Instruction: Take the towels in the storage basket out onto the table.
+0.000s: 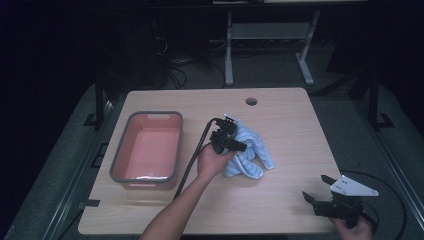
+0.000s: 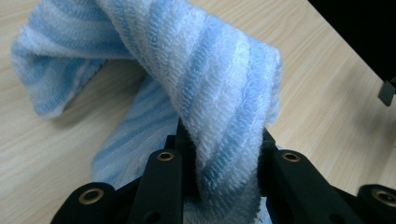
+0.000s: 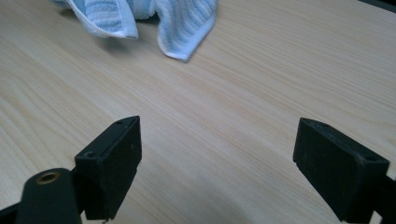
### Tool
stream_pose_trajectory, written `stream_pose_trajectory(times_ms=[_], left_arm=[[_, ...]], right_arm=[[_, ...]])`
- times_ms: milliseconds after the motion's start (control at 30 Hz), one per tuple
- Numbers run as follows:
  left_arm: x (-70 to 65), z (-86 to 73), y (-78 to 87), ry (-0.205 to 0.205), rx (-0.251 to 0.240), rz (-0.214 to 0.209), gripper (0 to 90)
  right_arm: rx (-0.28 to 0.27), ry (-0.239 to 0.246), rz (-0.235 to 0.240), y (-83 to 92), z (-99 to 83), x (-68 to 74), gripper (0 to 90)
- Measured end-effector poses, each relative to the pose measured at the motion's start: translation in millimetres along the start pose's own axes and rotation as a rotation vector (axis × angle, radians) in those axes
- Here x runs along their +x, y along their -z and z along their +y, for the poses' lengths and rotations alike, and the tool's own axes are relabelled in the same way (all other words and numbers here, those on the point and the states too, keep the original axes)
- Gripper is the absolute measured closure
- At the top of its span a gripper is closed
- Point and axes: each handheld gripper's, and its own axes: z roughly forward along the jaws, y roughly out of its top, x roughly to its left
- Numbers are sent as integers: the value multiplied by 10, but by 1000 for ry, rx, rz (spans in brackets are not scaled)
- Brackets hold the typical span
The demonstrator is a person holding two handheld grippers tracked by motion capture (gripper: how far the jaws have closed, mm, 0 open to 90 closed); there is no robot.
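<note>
The blue striped towel (image 1: 247, 150) lies bunched up in the middle of the worktop (image 1: 290, 125). The left gripper (image 1: 227, 140) has its jaws shut tight on a fold of it. The pink tub (image 1: 148, 147) sits just to the left, so that hand is nearer to it. The right gripper (image 1: 322, 192) waits far off at the near right corner, jaws wide and empty. The pinched end is hidden between the jaws.

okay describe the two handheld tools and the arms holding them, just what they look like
Both tools are black with two blocky jaws; brass-coloured screw rings show on the left tool. A thick black cable trails from it toward the person. The right tool carries a pale grey three-cornered plate with small dark holes, and its black cable loops beside it. The forearm is bare, no sleeve visible.
</note>
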Motion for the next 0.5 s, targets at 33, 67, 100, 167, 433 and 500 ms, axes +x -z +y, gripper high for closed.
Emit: stream_pose_trajectory(times_ms=[33,67,100,167,433,500], left_arm=[[-4,-1,-17,-5,0,6,721],[-9,-2,-34,1,-3,4,721],[-13,-1,-47,7,-6,1,721],[-19,-4,-74,6,-5,0,721],[-30,-47,-160,11,-18,10,687],[-23,-57,-176,22,-19,-5,670]], right_arm=[[1,-1,0,0,-1,2,148],[2,-3,-1,0,-1,4,148],[2,-2,-1,-2,-2,2,148],[3,-2,0,-4,-5,1,148],[5,-4,-1,-10,-5,9,148],[6,-2,-3,-16,-7,7,148]])
